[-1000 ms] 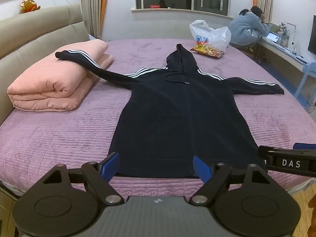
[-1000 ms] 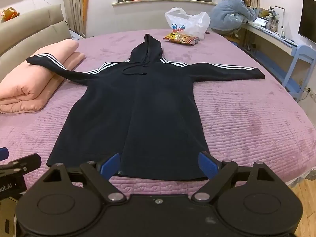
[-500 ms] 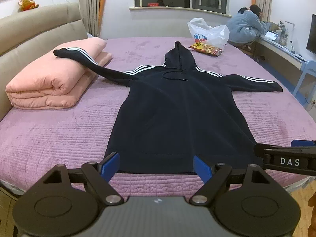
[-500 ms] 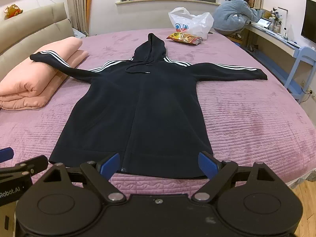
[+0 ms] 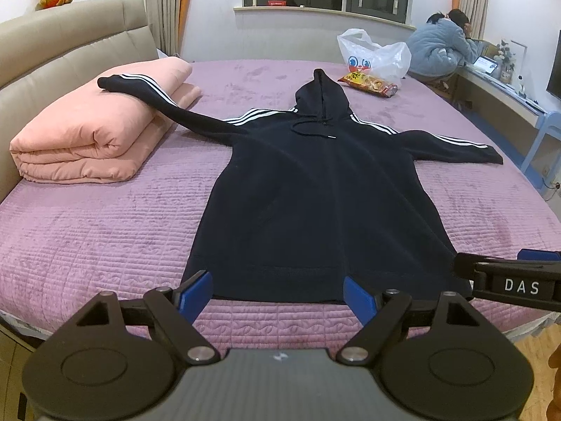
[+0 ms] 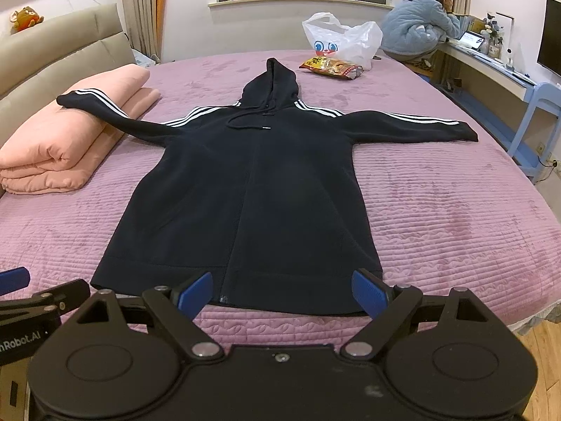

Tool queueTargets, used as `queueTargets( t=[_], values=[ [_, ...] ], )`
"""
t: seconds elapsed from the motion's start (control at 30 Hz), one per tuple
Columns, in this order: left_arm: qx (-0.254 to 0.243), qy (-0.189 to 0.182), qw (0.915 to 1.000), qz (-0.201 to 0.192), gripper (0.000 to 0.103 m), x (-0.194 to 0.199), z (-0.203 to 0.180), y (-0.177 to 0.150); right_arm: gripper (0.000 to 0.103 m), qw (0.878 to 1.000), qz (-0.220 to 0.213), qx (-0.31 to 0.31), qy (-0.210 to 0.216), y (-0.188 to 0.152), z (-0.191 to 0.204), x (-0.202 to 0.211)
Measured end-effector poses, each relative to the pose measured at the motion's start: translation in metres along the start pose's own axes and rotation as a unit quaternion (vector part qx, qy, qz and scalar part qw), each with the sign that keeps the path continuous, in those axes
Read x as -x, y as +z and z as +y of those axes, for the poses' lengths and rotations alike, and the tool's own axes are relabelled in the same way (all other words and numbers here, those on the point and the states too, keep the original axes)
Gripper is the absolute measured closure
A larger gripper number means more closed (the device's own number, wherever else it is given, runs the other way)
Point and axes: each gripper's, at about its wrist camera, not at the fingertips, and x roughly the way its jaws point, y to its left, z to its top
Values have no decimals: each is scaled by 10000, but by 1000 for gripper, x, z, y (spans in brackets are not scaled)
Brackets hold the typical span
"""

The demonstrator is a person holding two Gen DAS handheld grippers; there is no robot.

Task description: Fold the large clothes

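A long black hooded sweatshirt [image 5: 315,193] [image 6: 252,189] with white-striped sleeves lies flat, front up, on the purple bed, hem toward me. Its left sleeve rests on a folded pink quilt [image 5: 91,133] [image 6: 66,140]; the right sleeve stretches toward the bed's right edge. My left gripper [image 5: 278,294] hangs open just short of the hem, nothing between its blue pads. My right gripper [image 6: 282,291] is open too, above the hem's right half and holding nothing. Each gripper shows at the edge of the other's view.
A white plastic bag [image 5: 375,54] [image 6: 342,40] and a snack packet [image 5: 368,84] [image 6: 331,66] lie at the bed's far end. A person in a blue jacket [image 5: 441,49] sits at a desk on the right. A beige headboard [image 5: 66,45] lines the left side.
The left wrist view has shifted a little to the left across the hem, so the sweatshirt sits further right in it. The right gripper has kept still. Both stay open.
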Motion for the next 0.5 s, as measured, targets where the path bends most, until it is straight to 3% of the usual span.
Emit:
queueTargets(
  t=[0.5],
  values=[
    [14, -26, 10000, 28, 19, 2, 0, -3, 1, 10000, 25, 38, 33, -1, 0, 1]
  ],
)
